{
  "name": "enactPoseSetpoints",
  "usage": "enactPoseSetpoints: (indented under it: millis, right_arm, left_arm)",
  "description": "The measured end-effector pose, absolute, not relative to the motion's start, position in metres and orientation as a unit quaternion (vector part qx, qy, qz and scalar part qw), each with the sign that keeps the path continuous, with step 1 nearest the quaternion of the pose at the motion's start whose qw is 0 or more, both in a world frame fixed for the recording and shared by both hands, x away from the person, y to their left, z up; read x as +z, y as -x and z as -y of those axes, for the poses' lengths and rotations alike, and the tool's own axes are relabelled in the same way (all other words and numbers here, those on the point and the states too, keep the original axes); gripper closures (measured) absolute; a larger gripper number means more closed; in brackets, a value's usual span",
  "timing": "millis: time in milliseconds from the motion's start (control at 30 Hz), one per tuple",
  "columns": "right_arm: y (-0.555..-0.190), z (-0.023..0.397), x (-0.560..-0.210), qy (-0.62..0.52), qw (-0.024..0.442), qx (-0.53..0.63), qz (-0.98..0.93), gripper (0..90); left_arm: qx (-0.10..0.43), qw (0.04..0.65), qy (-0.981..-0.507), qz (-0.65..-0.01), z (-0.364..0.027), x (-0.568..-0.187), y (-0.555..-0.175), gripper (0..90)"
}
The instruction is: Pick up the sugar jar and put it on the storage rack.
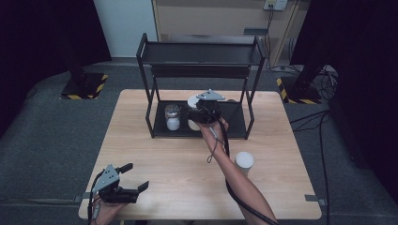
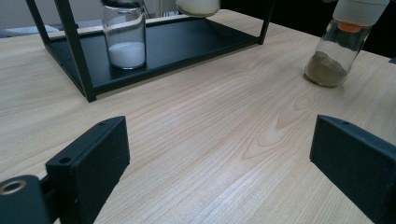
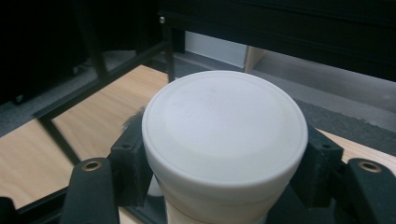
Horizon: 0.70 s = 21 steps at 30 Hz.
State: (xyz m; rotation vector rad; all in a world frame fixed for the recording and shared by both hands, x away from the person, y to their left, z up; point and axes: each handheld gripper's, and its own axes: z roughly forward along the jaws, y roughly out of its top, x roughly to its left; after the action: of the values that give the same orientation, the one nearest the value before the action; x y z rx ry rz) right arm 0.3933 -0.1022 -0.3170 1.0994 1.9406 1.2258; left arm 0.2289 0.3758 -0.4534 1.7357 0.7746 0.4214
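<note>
Lighting: even overhead, dim surround.
Table (image 1: 178, 154) brightly lit; floor beyond it dark; white lid (image 3: 224, 121) slightly soft, glare-free.

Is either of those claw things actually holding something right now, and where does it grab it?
The right gripper holds a white-lidded jar, its jaws clamped on the sides just below the lid, at the black rack. The left gripper is open, holding nothing.

right gripper (image 3: 224, 186) | jaws clamped on white-lidded jar (image 3: 224, 135) | black rack (image 3: 168, 46) behind

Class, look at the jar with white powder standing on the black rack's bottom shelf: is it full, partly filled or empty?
Partly filled. The clear jar on the rack's bottom shelf holds white powder only in its lower part; the glass above it is empty.
</note>
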Motion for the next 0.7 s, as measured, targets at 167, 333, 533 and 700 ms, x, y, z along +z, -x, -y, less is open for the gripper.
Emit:
enactPoseSetpoints:
  millis: [167, 333, 533, 700]
  right_arm:
    - [-0.402, 0.099, -0.319, -0.426, 0.303, 0.452, -0.723, 33.7]
    - [-0.41, 0.096, -0.326, -0.438, 0.315, 0.444, -0.715, 33.7]
    - [-0.417, 0.094, -0.335, -0.449, 0.313, 0.445, -0.709, 33.8]
    - [-0.422, 0.088, -0.345, -0.451, 0.318, 0.439, -0.709, 33.7]
  left_arm:
    - [0.179, 0.563, -0.737, -0.329, -0.376, -0.454, -0.229, 3.7]
    - [0.177, 0.563, -0.737, -0.328, -0.376, -0.454, -0.229, 3.7]
    - [0.176, 0.564, -0.737, -0.328, -0.376, -0.454, -0.23, 3.7]
    - [0.176, 0.564, -0.737, -0.328, -0.376, -0.454, -0.23, 3.7]
